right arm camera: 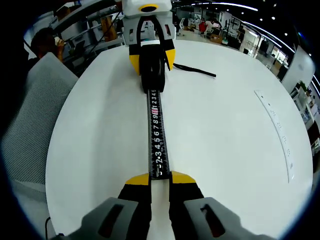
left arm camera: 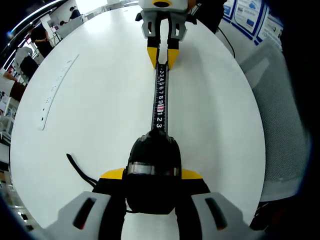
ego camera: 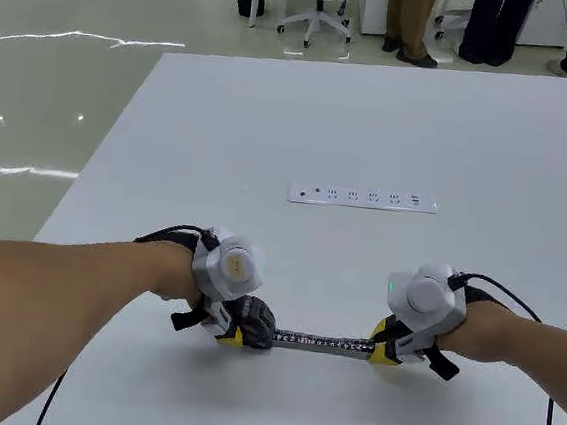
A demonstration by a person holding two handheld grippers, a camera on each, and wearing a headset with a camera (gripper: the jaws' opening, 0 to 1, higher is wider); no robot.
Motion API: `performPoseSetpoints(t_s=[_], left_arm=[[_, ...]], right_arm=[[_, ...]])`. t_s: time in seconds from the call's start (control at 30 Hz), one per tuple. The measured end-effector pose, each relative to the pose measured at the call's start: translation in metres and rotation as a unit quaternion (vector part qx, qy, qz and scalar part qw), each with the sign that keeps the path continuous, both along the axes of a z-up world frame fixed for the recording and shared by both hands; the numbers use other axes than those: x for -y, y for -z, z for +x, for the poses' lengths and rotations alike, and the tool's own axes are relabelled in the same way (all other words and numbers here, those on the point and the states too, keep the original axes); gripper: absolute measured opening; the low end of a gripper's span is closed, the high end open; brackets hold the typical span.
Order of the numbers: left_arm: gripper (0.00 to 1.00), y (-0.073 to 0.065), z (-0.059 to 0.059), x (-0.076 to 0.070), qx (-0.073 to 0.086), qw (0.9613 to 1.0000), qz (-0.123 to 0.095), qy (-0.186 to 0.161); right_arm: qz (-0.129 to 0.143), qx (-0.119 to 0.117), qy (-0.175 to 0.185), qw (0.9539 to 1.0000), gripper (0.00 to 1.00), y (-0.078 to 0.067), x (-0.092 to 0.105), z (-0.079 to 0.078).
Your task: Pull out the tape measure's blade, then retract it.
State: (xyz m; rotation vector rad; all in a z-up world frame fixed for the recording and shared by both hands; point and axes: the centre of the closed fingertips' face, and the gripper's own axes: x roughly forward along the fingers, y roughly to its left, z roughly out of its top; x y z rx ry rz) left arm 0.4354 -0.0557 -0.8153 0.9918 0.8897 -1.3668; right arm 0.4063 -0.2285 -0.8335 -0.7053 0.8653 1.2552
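A black tape measure case [left arm camera: 151,170] sits between the yellow-tipped jaws of my left gripper [left arm camera: 151,176], which is shut on it. The case [ego camera: 253,322] is at the near left of the white table, seen from the head. Its blade [ego camera: 321,342] runs right, a short length pulled out, with black numbers showing [right arm camera: 157,135]. My right gripper [right arm camera: 160,179] is shut on the blade's end [right arm camera: 159,174]. From the left gripper view the right gripper [left arm camera: 162,56] pinches the far end of the blade [left arm camera: 159,100]. The case [right arm camera: 151,62] and left gripper [right arm camera: 151,59] face me in the right gripper view.
A white power strip [ego camera: 362,198] lies on the white table [ego camera: 373,121] beyond the grippers. A black strap [right arm camera: 194,70] trails from the case. Cables run off both grippers. An office chair [ego camera: 318,10] and standing people are past the table's far edge.
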Motion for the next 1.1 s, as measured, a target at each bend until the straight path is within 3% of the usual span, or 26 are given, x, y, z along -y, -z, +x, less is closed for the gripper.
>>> performPoseSetpoints(t_s=[1.1], left_arm=[[0.33,0.000,0.000,0.000,0.001,1.0000,-0.001,-0.003]], right_arm=[[-0.007,-0.002,-0.001,1.0000,0.11,-0.001,0.024,-0.003]])
